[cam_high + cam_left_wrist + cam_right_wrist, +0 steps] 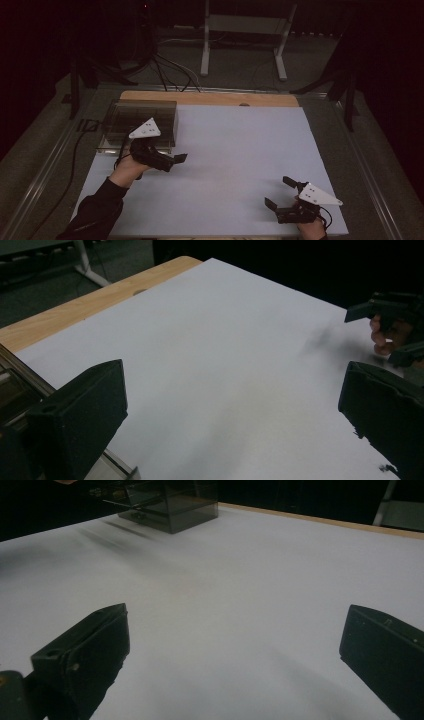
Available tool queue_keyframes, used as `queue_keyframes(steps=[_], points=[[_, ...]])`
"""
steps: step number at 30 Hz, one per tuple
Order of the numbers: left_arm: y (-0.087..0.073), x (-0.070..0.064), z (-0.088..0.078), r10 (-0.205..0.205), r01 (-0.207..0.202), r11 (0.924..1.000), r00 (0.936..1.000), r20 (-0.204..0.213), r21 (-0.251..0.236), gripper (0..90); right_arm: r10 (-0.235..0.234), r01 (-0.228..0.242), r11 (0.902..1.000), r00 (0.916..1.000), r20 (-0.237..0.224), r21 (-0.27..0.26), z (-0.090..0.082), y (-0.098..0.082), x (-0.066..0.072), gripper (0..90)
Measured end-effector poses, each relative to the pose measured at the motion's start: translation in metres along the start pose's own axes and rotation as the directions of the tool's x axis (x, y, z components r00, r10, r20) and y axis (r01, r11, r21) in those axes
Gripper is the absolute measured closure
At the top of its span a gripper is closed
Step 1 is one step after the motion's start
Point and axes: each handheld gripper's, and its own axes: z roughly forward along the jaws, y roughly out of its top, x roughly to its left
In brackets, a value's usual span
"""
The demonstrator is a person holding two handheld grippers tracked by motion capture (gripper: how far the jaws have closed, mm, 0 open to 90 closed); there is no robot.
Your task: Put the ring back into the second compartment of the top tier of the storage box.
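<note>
Hanging out just in front of the dark see-through box (142,122) at the far left of the worktop (235,150): left hand-held gripper (176,159), jaws spread wide, gripping nothing, aiming right across the white sheet. Box sitting right behind it, close but not touching as far as the high view tells. Hovering way over at the near right corner: right hand-held gripper (280,192), jaws also gaping wide, nothing between them, pointing left and up the sheet. Box well apart from that one, showing up far off at the top left of the right gripper view (165,507). Peeking in at the right edge of the left gripper view: right hand-held gripper (395,320) with fingers (380,337) wrapped around it.
</note>
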Motion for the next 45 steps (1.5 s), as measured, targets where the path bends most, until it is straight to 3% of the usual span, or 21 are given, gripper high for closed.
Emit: queue_keyframes(steps=[12,19,27,36,38,45], points=[[-0.023,-0.015,0.004,0.038,-0.036,0.9989,0.9965,0.074,-0.030,0.6,-0.005,0.005,1.0000,1.0000,-0.003,0.001,0.000,0.000,0.000,0.0],[-0.041,-0.021,0.008,0.042,-0.044,0.9988,0.9949,0.092,0.019,0.5,-0.004,0.004,1.0000,1.0000,-0.002,0.001,0.000,0.000,0.000,0.0],[-0.066,-0.024,0.010,0.029,-0.036,0.9967,0.9953,0.092,0.074,0.5,-0.003,0.003,1.0000,1.0000,-0.002,0.000,0.000,0.000,0.000,0.0],[-0.093,-0.022,0.006,-0.004,-0.004,0.9948,0.9969,0.079,0.101,0.5,-0.003,0.003,1.0000,1.0000,-0.003,0.000,0.000,0.000,0.000,0.0],[-0.107,-0.019,-0.002,-0.024,0.016,0.9931,0.9976,0.066,0.116,0.5,-0.002,0.002,1.0000,1.0000,-0.003,0.000,0.000,0.000,0.000,0.0],[-0.127,-0.016,-0.019,-0.062,0.059,0.9904,0.9978,0.021,0.125,0.5,-0.005,0.005,1.0000,1.0000,-0.005,0.002,0.000,0.000,0.001,0.0]])
